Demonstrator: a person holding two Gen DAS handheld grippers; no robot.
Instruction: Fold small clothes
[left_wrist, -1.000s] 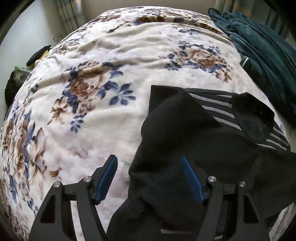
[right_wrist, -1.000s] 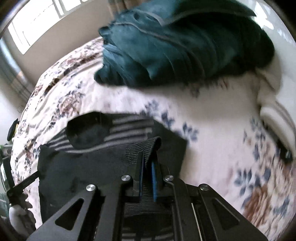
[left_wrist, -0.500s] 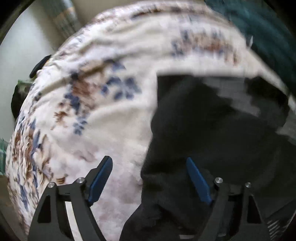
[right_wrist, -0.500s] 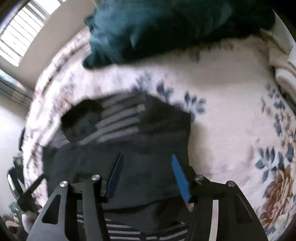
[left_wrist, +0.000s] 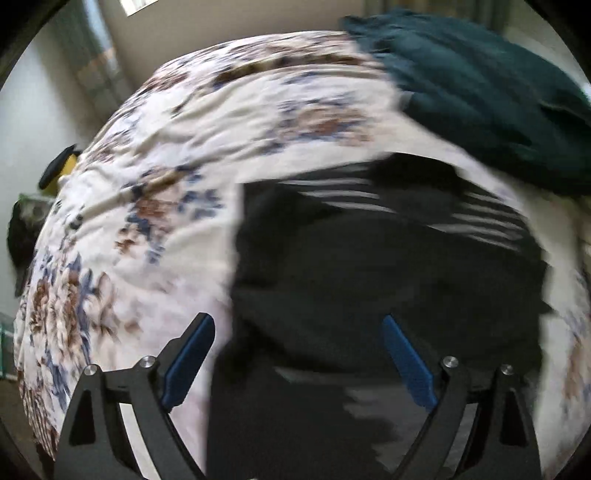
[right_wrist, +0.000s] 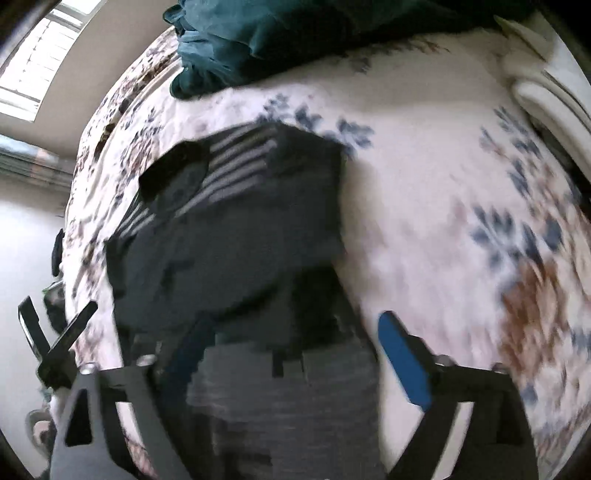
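Black with grey stripes, the small garment (left_wrist: 388, 266) lies folded on the floral bedspread (left_wrist: 177, 155), beside a teal blanket (left_wrist: 480, 92). Above it, left hand-held gripper (left_wrist: 295, 354) and right hand-held gripper (right_wrist: 291, 354) are both opening wide, gripping nothing.

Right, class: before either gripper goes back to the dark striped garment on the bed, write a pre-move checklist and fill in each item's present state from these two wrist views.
1. Left gripper free of cloth: ok, jaws opening, nothing pinched.
2. Right gripper free of cloth: ok, jaws opening, nothing clamped.
3. Dark striped garment lying on the floral blanket: ok.
4. Garment's fold neat and edges aligned: cannot tell, both views are blurred.
5. Teal clothing pile apart from the garment: cannot tell; their edges come close.
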